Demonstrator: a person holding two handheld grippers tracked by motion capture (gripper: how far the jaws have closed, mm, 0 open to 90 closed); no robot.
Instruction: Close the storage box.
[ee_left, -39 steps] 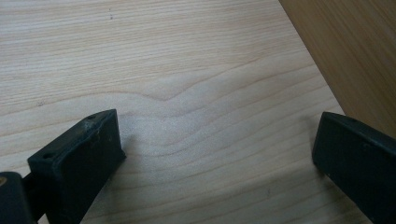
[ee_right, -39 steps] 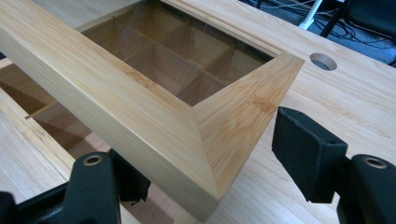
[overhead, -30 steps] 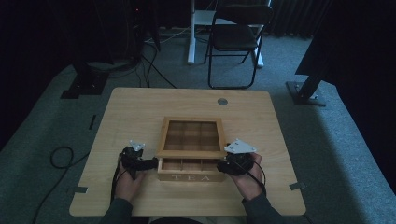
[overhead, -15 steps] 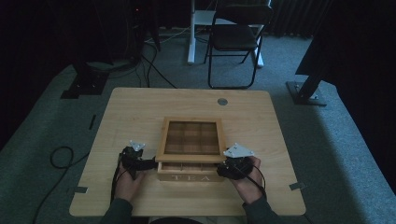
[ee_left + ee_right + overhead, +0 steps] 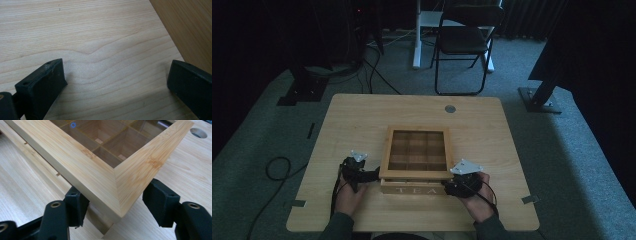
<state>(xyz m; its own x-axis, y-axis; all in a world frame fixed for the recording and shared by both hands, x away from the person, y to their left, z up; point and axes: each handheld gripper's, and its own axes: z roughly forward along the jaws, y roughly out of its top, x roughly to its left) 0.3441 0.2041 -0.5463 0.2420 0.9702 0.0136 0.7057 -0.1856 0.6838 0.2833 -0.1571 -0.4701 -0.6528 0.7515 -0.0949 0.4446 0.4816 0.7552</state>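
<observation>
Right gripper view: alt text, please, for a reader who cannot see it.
The right gripper straddles the near corner of the wooden tea box's lid, jaws closing in on either side. Empty compartments show through the lid's glass; the table lies beneath.

A wooden table stands on grey carpet in a dim room. Beyond it are a black folding chair, dark stands and floor cables.
</observation>
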